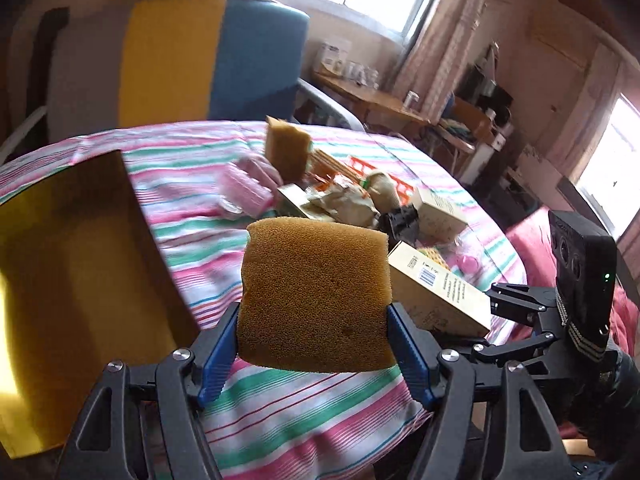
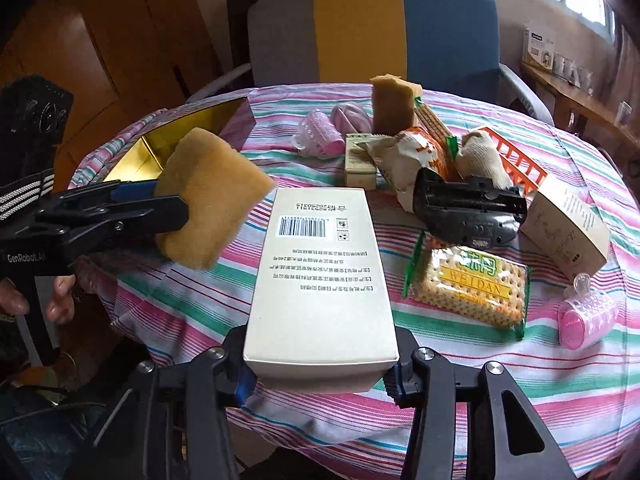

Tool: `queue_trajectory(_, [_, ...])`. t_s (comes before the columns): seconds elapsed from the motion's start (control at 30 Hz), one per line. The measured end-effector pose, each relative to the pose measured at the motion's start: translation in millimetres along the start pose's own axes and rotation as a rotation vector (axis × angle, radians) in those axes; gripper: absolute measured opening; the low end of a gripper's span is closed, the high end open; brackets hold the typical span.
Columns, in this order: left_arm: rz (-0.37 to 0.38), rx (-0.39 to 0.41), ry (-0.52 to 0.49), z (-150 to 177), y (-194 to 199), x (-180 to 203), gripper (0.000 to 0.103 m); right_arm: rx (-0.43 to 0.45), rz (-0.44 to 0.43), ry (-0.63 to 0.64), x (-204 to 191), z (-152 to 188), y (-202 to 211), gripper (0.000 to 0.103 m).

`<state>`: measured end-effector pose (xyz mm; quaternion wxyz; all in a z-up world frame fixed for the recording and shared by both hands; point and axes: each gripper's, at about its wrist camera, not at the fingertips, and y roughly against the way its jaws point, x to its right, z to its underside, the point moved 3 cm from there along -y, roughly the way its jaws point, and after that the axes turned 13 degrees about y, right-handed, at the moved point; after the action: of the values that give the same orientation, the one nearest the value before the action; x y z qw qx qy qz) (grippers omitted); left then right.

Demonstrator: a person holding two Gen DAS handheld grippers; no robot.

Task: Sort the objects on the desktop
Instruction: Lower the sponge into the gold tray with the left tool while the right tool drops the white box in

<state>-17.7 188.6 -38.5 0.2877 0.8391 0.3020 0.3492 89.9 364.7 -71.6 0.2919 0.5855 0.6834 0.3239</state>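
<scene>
A: Your left gripper (image 1: pixel 314 344) is clamped on a brown sponge (image 1: pixel 316 296), its blue pads (image 1: pixel 218 360) pressed against both sides. From the right wrist view the sponge hangs clear of the striped tablecloth (image 2: pixel 460 360), just in front of the open gold-lined box (image 2: pixel 140 156) at the table's left edge.

B: And your right gripper (image 2: pixel 320 380)?

A: Its fingers are closed on the near end of a long cream carton (image 2: pixel 320 272), barcode face up. The carton runs away from you toward the clutter in the middle of the table.

B: What sits in that clutter?

A: A second sponge (image 2: pixel 394 104) stands upright at the far side, near two pink hair rollers (image 2: pixel 320 132). A crumpled snack bag (image 2: pixel 404 152), a black gadget (image 2: pixel 468 208) and an orange plastic rack (image 2: pixel 516 160) crowd together behind a pack of crackers (image 2: pixel 468 284). Another cream box (image 2: pixel 568 224) lies to the right, with a third pink roller (image 2: pixel 588 316) near it at the table's edge.

B: Anything behind the table?

A: A chair (image 2: pixel 404 28) with grey, yellow and blue panels.
</scene>
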Motion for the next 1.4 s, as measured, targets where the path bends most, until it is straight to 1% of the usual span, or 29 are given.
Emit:
queue_trajectory(0.1, [-0.072, 0.074, 0.021, -4.2, 25.6, -14.6, 0.073, 0.021, -0.012, 0.032, -14.7, -18.7, -1.2, 0.05])
queue_trajectory(0.13, [-0.108, 0.096, 0.033, -6.0, 33.7, -21.0, 0.073, 0.026, -0.014, 0.047, -20.6, -25.3, -2.4, 0.05])
queue_trajectory(0.27, [-0.221, 0.17, 0.097, -12.2, 60.6, -48.9, 0.073, 0.049, -0.031, 0.107, -47.3, -55.6, -9.6, 0.05])
queue_trajectory(0.37, [-0.301, 0.212, 0.135, -14.7, 76.7, -71.0, 0.073, 0.069, -0.049, 0.148, -70.7, -80.5, -16.9, 0.05])
queue_trajectory(0.47, [-0.361, 0.235, 0.18, -15.7, 87.8, -93.3, 0.073, 0.083, -0.07, 0.187, -94.7, -104.5, -26.5, 0.05])
queue_trajectory(0.63, [-0.424, 0.239, 0.248, -16.0, 93.2, -128.7, 0.073, 0.094, -0.095, 0.237, -131.4, -140.6, -46.9, 0.05])
queue_trajectory(0.77, [-0.464, 0.233, 0.264, -14.9, 93.0, -146.1, 0.073, 0.09, -0.101, 0.26, -152.0, -158.8, -63.7, 0.05])
queue_trajectory(0.9, [-0.497, 0.221, 0.27, -18.6, 88.4, -162.5, 0.074, 0.078, -0.091, 0.262, -161.0, -171.1, -81.2, 0.05])
queue_trajectory(1.03, [-0.534, 0.204, 0.263, -25.5, 78.2, -177.1, 0.076, 0.054, -0.064, 0.236, -160.4, -180.7, -100.7, 0.05])
queue_trajectory(1.1, [-0.533, 0.194, 0.262, -28.0, 72.5, -182.0, 0.077, 0.04, -0.061, 0.216, -157.2, -184.8, -111.0, 0.051])
queue_trajectory(1.17, [-0.548, 0.177, 0.263, -30.1, 65.3, -187.5, 0.077, 0.024, -0.071, 0.19, -153.1, -186.6, -122.0, 0.052])
queue_trajectory(1.3, [-0.563, 0.158, 0.255, -29.5, 55.2, -193.8, 0.077, 0.0, -0.068, 0.171, -148.9, -183.3, -136.5, 0.058])
queue_trajectory(1.33, [-0.568, 0.152, 0.257, -28.6, 53.3, -196.1, 0.077, -0.003, -0.071, 0.168, -148.6, -181.4, -137.3, 0.062])
queue_trajectory(1.4, [-0.578, 0.151, 0.263, -27.7, 52.6, -198.9, 0.078, -0.004, -0.077, 0.162, -147.5, -177.3, -137.1, 0.062])
